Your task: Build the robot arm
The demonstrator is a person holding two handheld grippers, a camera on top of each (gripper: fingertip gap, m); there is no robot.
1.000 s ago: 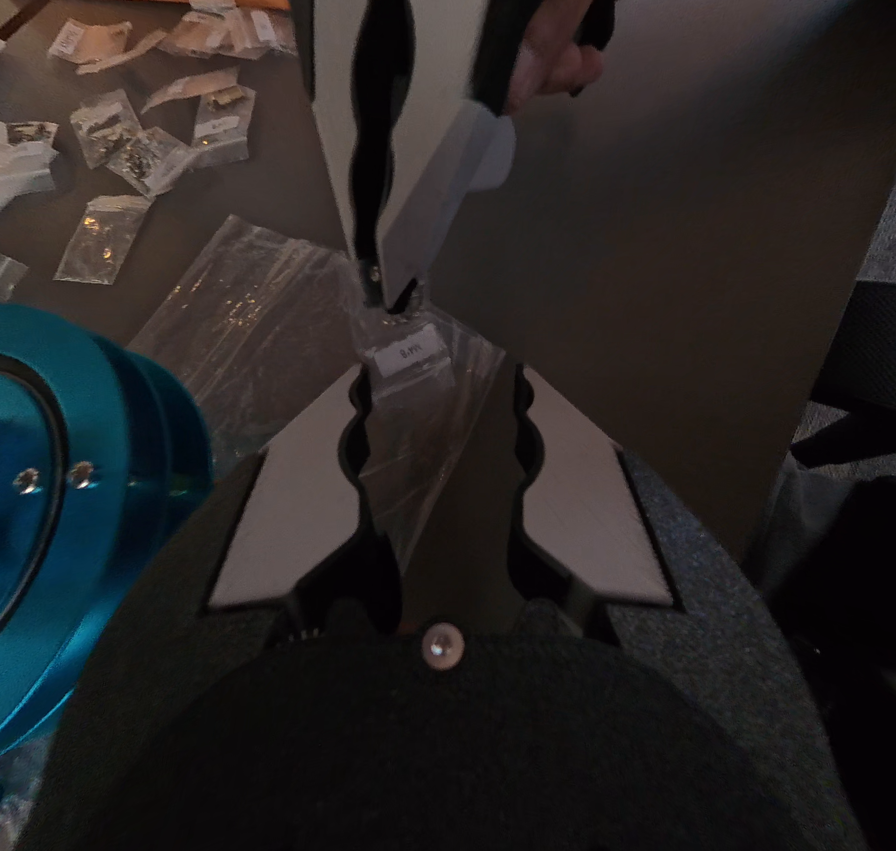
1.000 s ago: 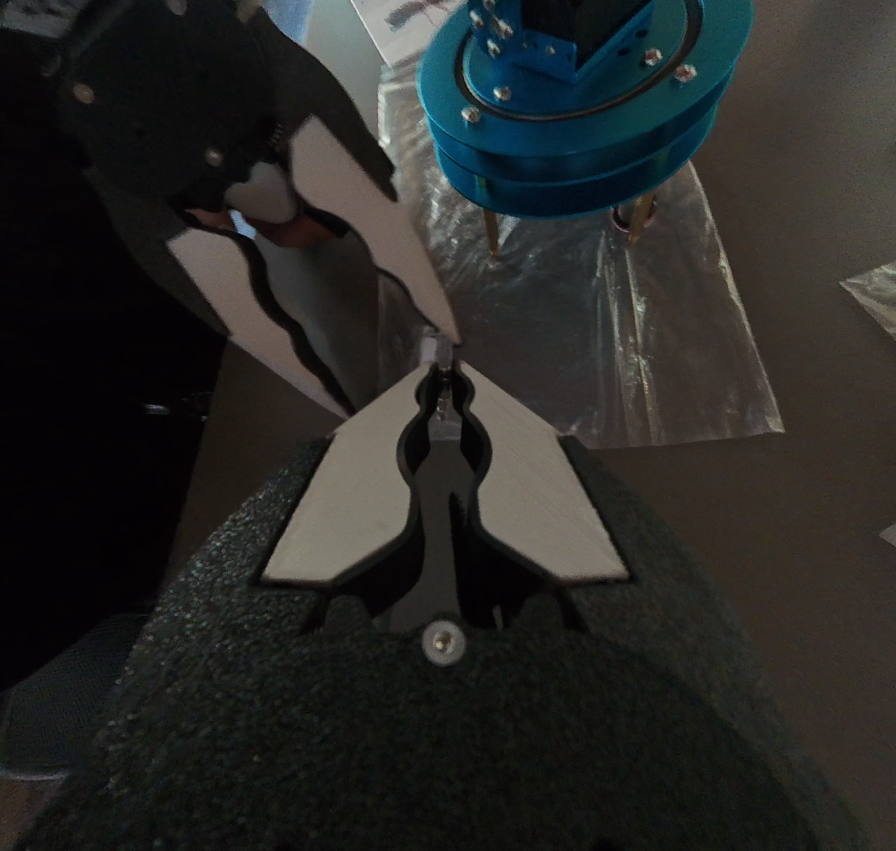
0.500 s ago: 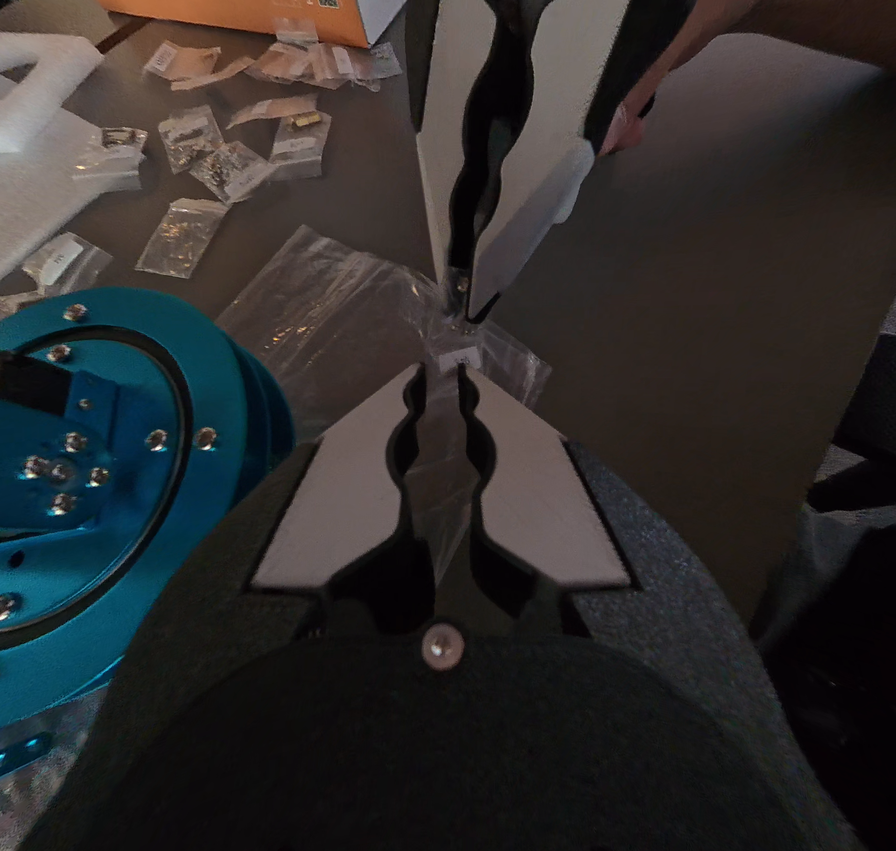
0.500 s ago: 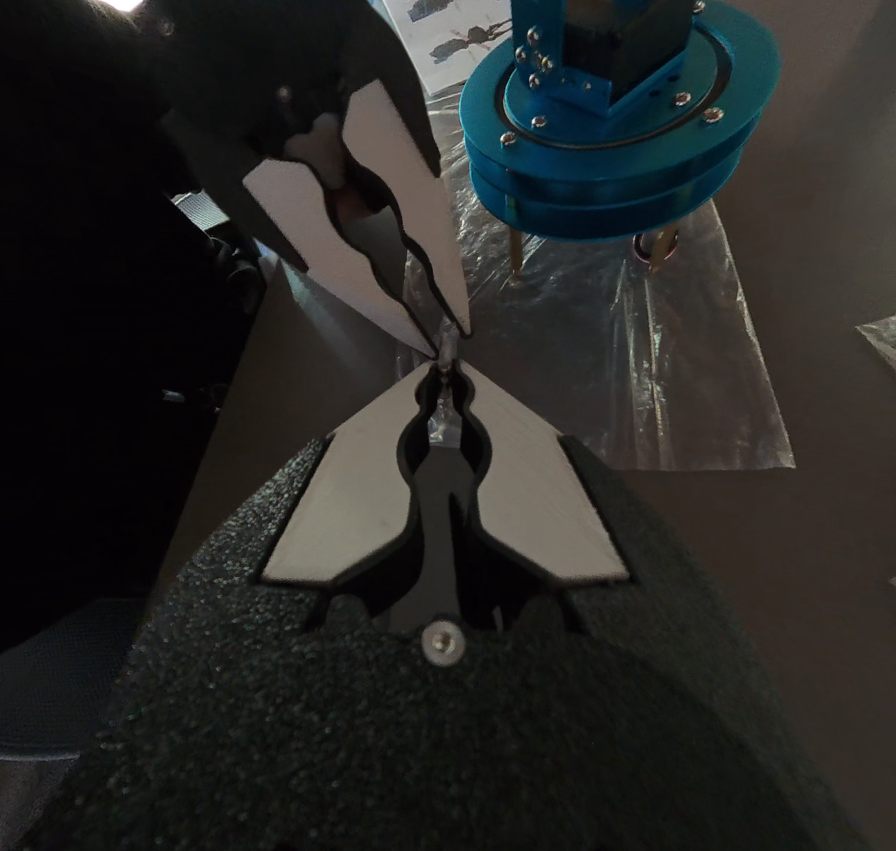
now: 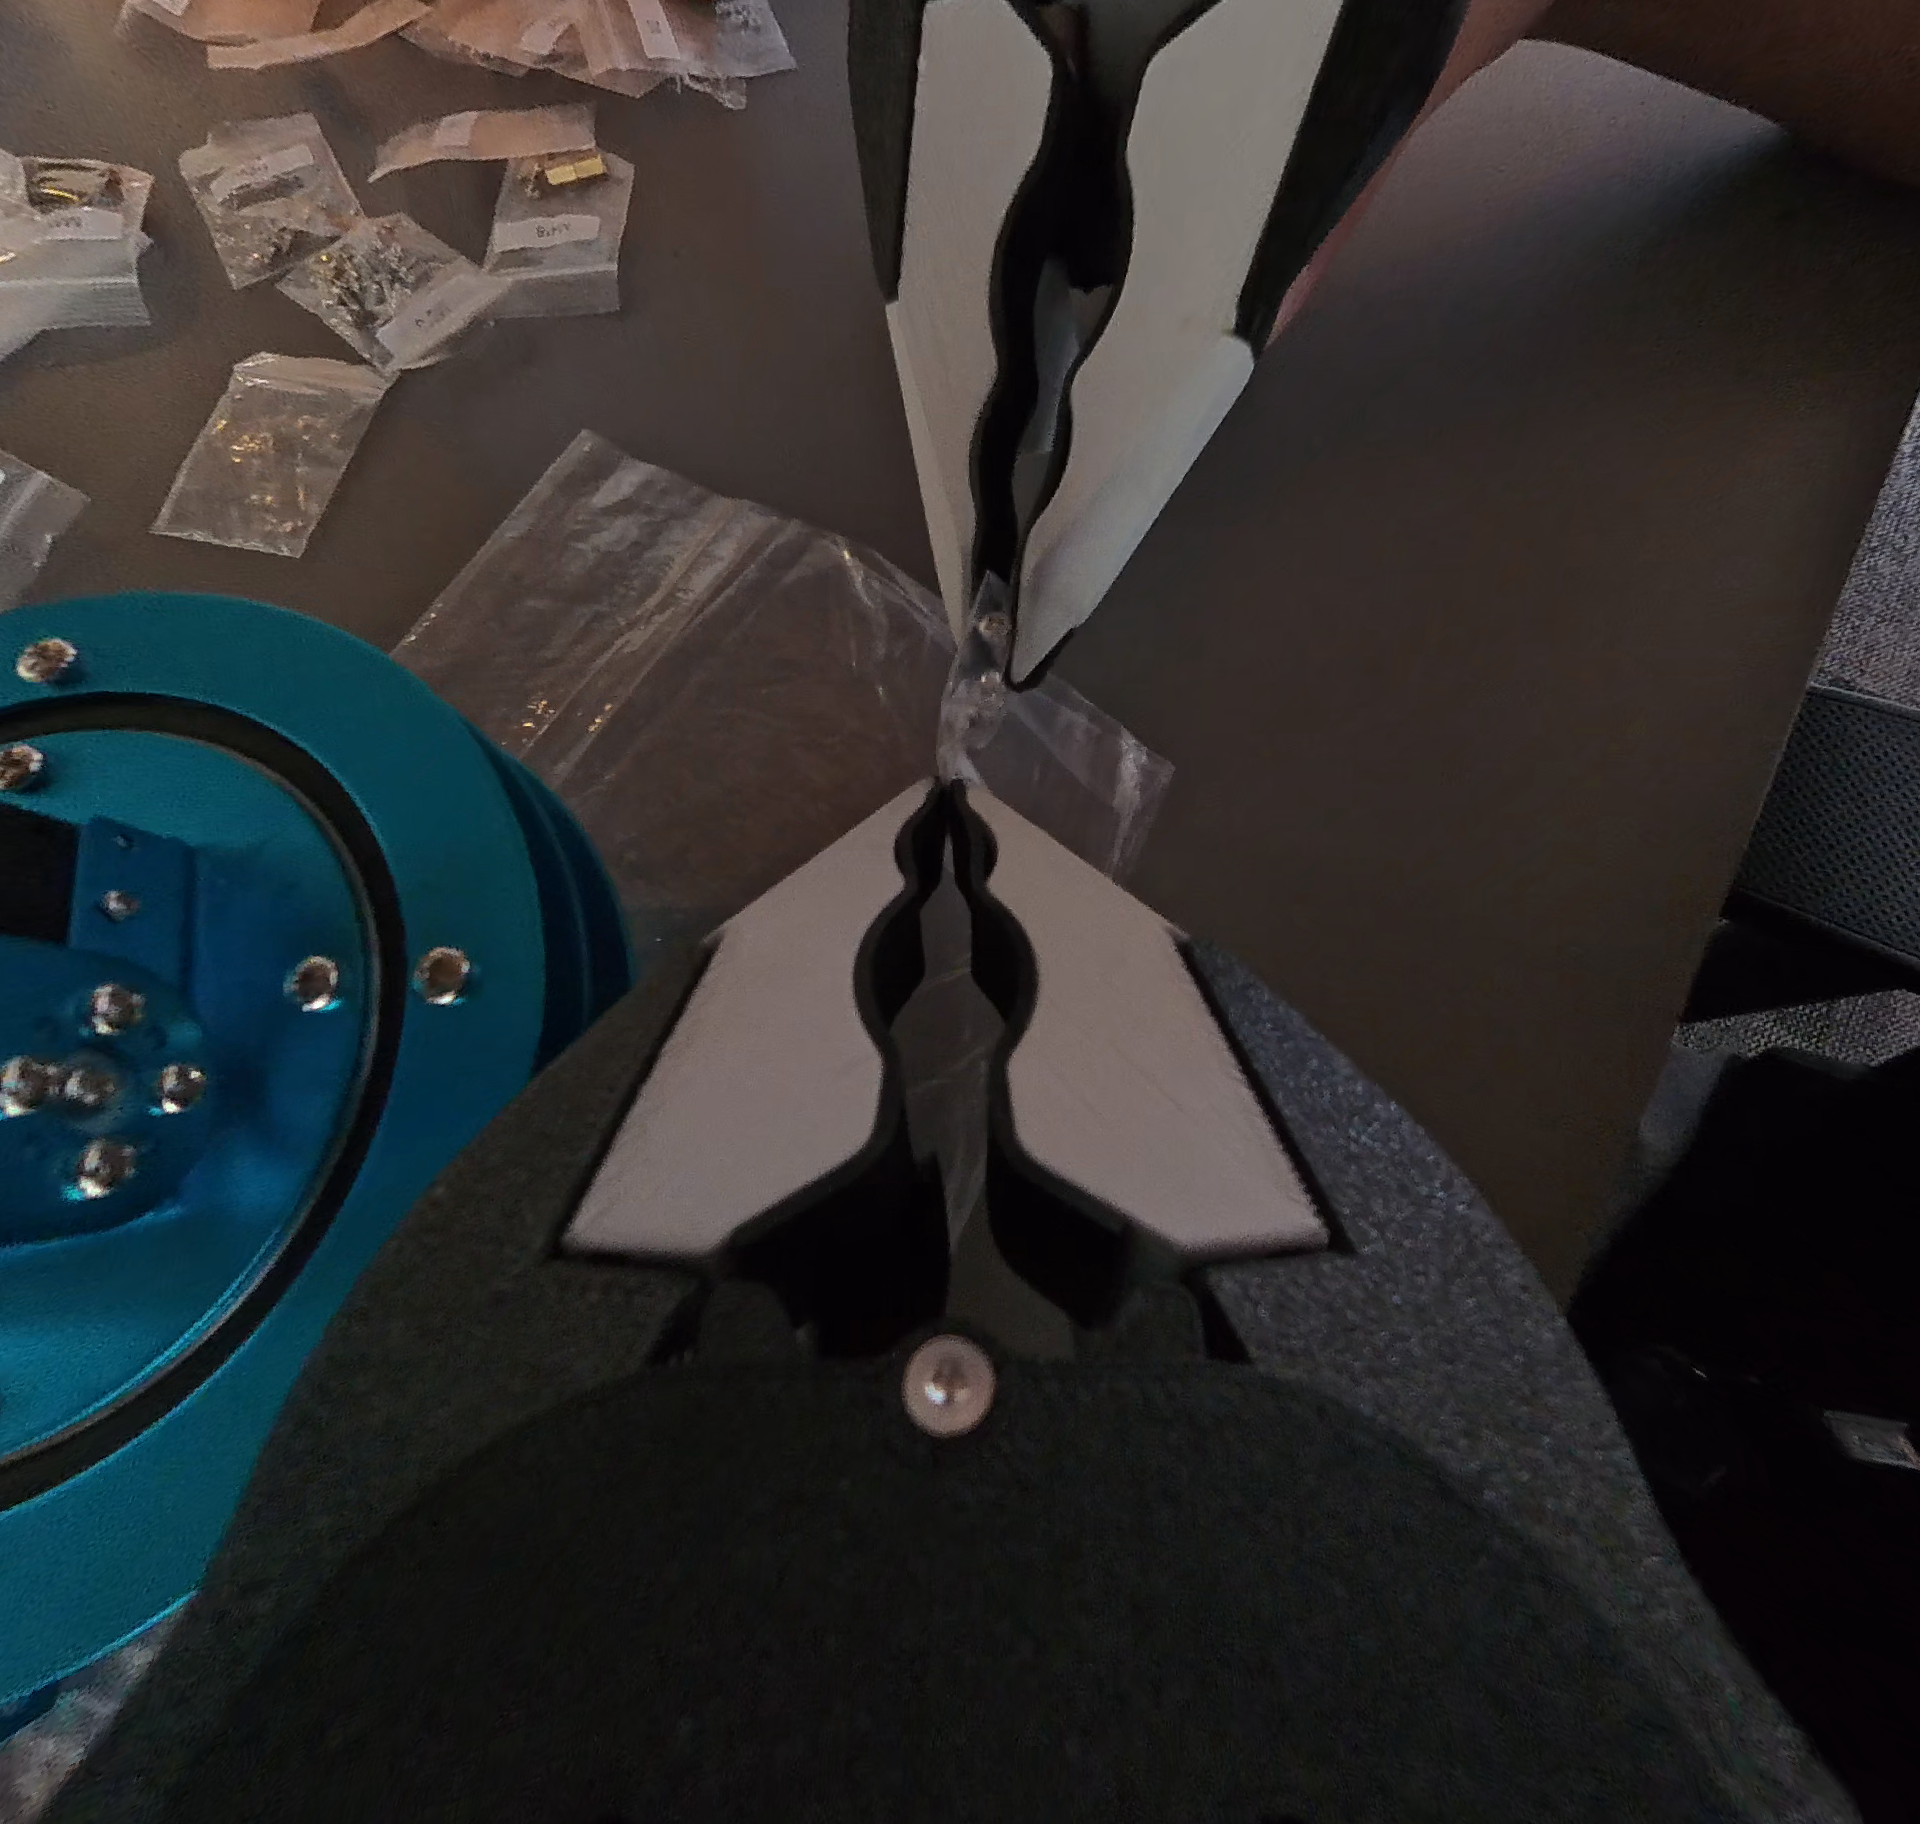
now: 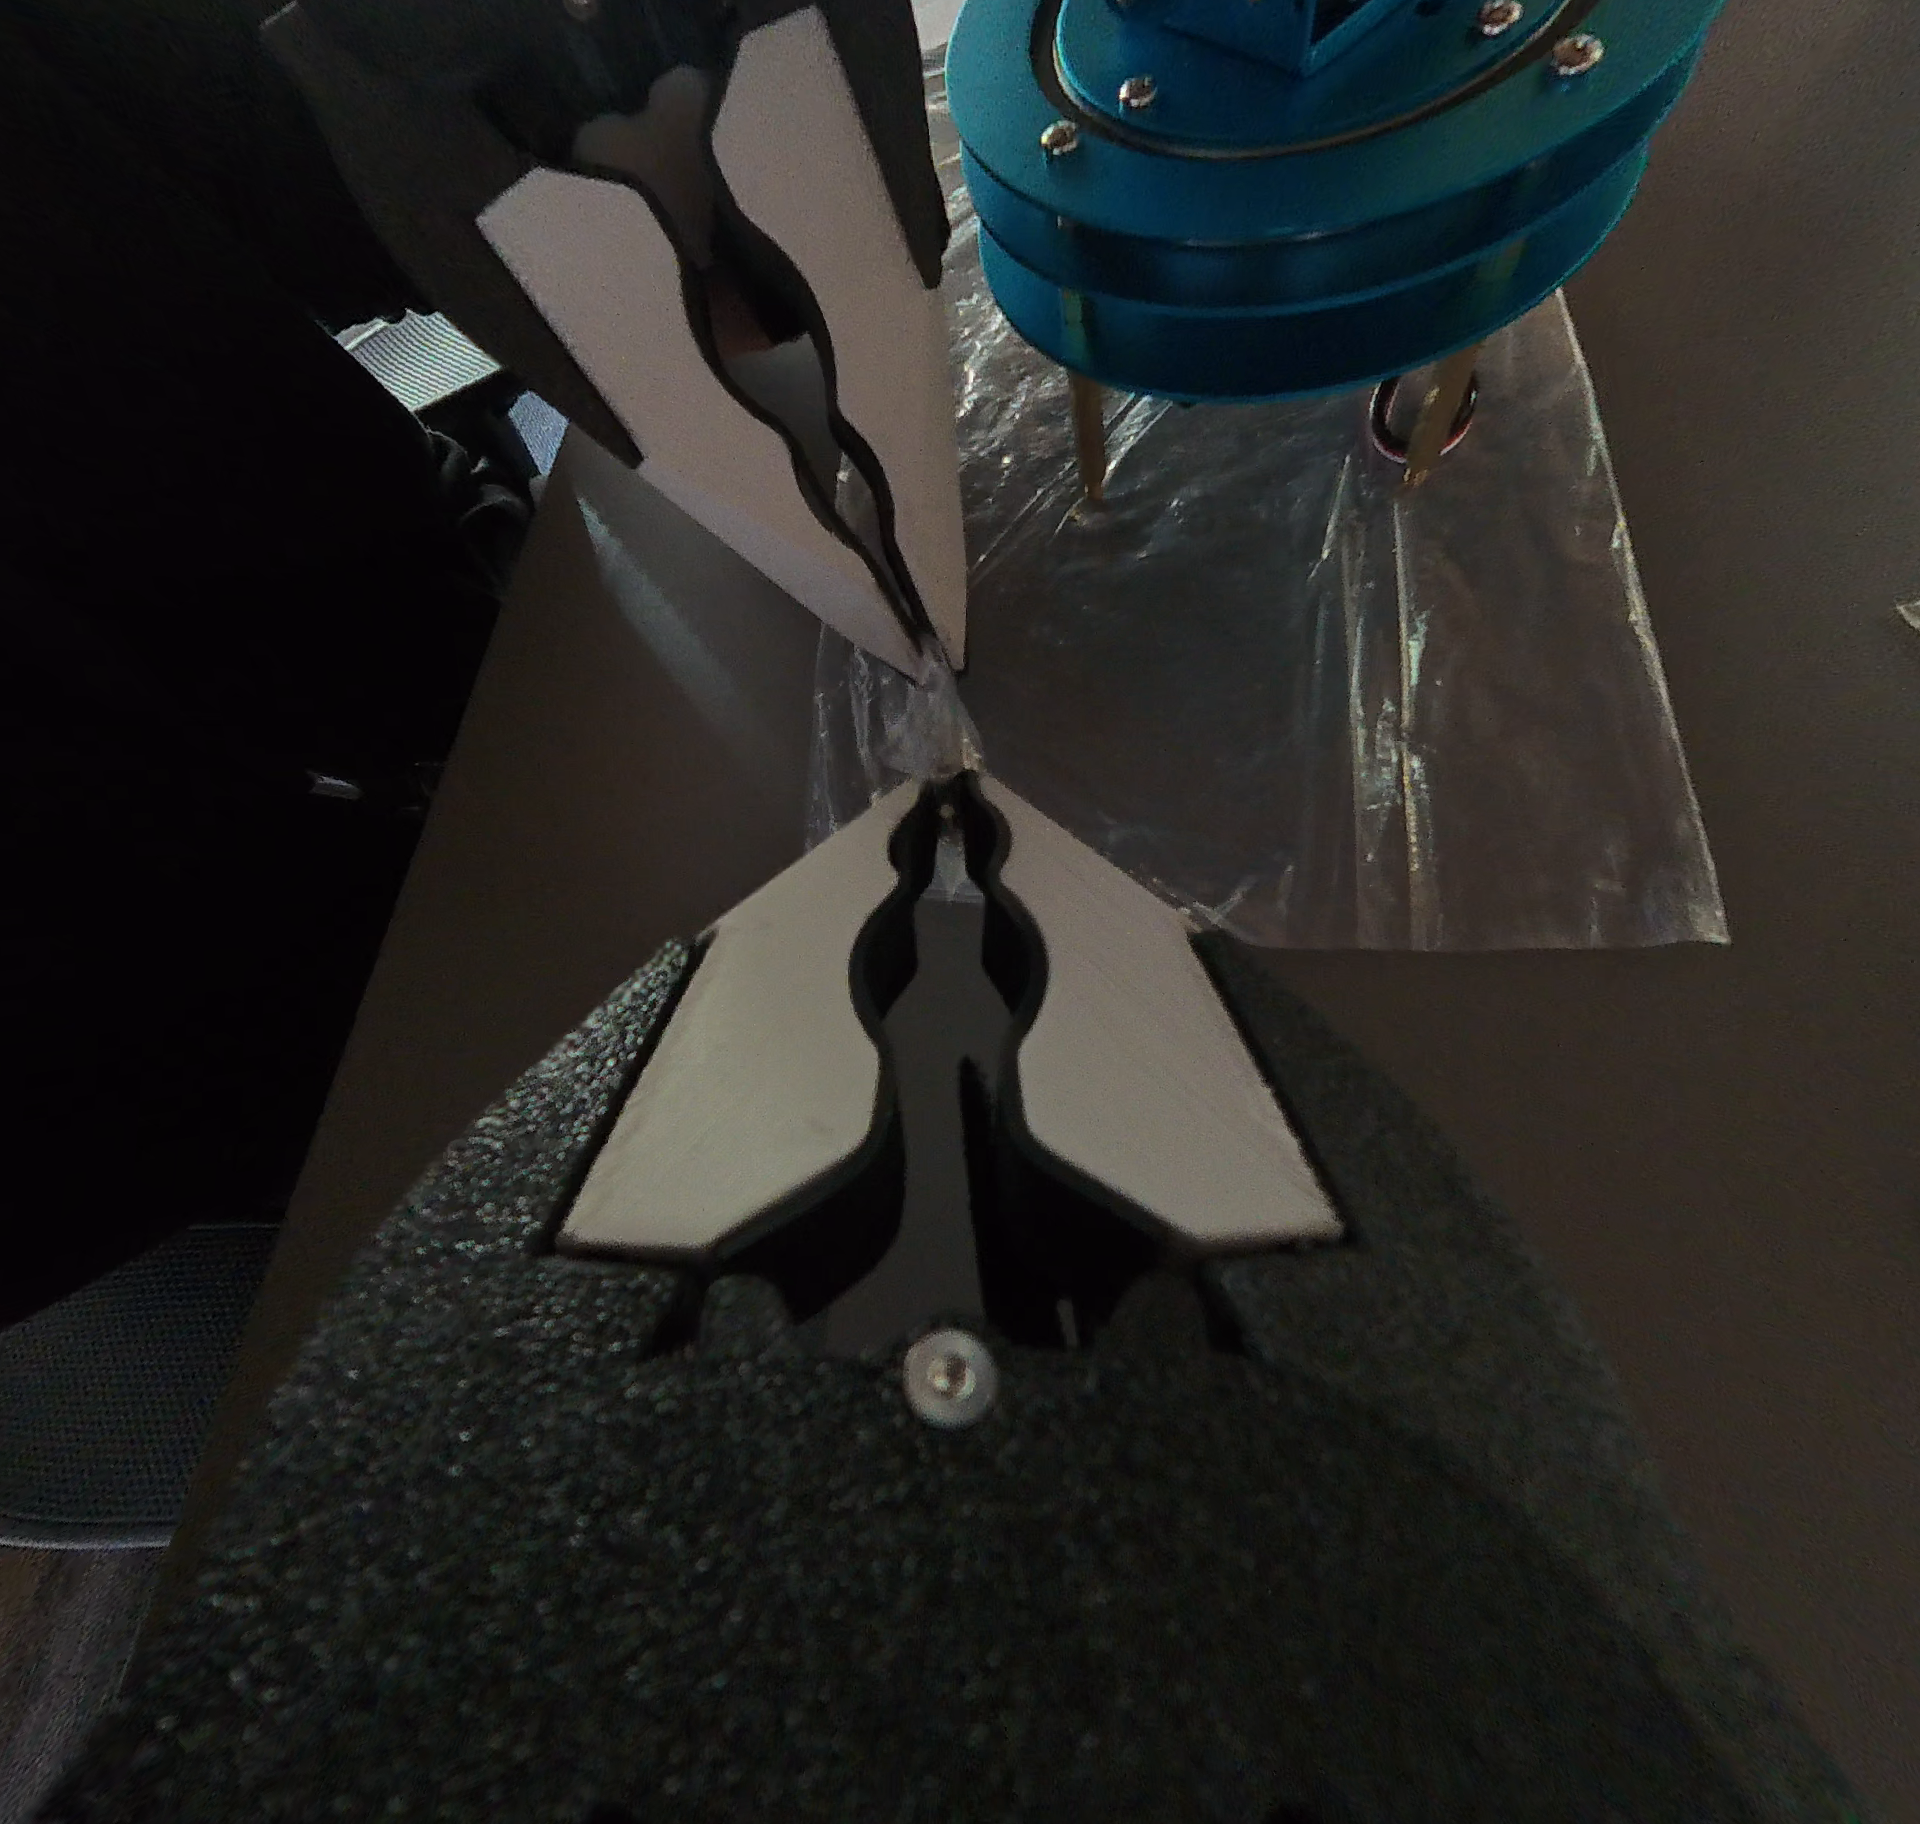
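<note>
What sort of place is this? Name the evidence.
Probably a hobby or robotics assembly bench: small bags of hardware scattered on a dark table, and a blue metal turntable assembly standing on clear plastic.

Both claws (image 5: 951,787) (image 6: 951,782) closed, tips nearly touching.

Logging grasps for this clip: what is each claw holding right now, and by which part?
Both hold one small clear plastic bag: left claw pinches one end, right claw the opposite end.
</note>
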